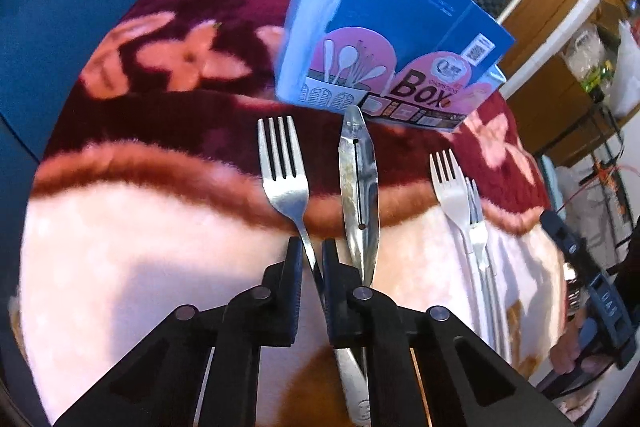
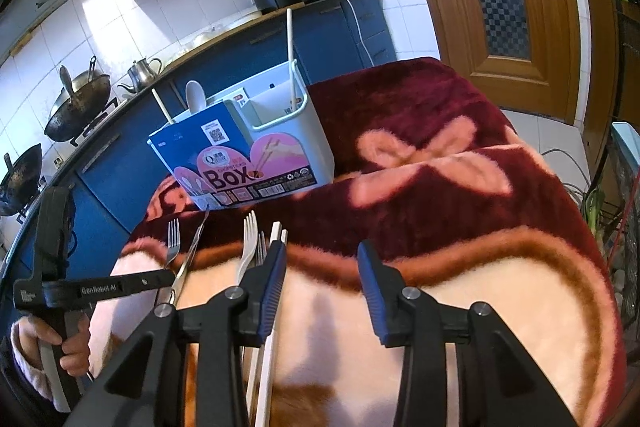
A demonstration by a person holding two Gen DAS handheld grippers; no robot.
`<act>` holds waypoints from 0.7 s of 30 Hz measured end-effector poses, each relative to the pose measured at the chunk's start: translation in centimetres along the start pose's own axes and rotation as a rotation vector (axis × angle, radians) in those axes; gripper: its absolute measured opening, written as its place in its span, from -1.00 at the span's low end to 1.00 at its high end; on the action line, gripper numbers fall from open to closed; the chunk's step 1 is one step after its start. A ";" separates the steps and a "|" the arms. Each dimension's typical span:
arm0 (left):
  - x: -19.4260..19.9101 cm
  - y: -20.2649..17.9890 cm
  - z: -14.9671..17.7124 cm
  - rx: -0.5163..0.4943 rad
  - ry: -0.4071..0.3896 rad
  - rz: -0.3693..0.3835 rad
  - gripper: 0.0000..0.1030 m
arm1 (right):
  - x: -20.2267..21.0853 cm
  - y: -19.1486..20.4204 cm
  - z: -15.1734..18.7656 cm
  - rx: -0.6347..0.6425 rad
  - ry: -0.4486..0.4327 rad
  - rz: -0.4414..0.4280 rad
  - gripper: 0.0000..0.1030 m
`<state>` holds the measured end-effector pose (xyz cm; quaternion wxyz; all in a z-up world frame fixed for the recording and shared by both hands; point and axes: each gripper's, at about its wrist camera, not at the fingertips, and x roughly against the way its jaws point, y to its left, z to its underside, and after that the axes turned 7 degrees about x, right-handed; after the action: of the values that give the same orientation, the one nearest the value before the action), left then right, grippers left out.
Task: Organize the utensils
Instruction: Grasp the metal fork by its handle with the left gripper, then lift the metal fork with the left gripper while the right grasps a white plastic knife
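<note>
Gripping, left wrist view: the left claw (image 1: 312,247) is closed almost fully on the thin neck of the steel fork (image 1: 282,167). The fork lies flat on the blanket (image 1: 120,227), tines toward the utensil holder (image 1: 320,27).
Second catch: the peeler (image 1: 358,179) lies just beside the fork, and its near end goes under one finger of this claw. On a lift it may be dragged or come up too.
Slip: the hold is on narrow smooth metal. I judge the fork can turn between the pads, hang crooked and miss the holder's opening.
Pile: the blanket is furry. Whether some of it is pinched I cannot tell.
Other forks: a white fork (image 1: 450,187) and a small steel fork (image 1: 476,211) lie together, well apart from this grip.
Right wrist view, right claw (image 2: 324,263): it stands about half open, with nothing between the pads, low over the blanket.
Chopsticks (image 2: 277,227): they lie under the outer side of one finger, not in the gap, just beside the white fork.
Empty close: closing here would take only air, or push the chopsticks sideways into the forks.
Holder: it stands at the far side of the blanket with a white spoon (image 2: 196,95) inside. It looks tall and light, so a hard push with a utensil may tip it.
Crossing: both claws would go to one holder, so they may collide.
</note>
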<state>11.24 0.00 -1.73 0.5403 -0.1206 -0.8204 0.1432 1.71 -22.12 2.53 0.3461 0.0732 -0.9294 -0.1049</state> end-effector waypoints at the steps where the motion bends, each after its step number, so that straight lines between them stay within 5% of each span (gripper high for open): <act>1: 0.0 0.1 0.0 0.009 -0.001 0.007 -0.88 | 0.0 0.1 0.0 0.005 0.005 0.001 -0.21; 9: 0.8 1.6 0.5 0.063 -0.043 0.083 -0.94 | -0.6 1.5 0.3 0.081 0.068 0.010 -0.21; 21: 4.6 2.6 1.4 0.044 -0.221 0.143 -0.94 | -3.0 3.9 0.8 0.197 0.258 -0.009 -0.30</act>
<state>8.35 3.85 0.71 0.4372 -0.1506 -0.8610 0.2119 3.20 -17.59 1.07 0.4533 0.1236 -0.8827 -0.0045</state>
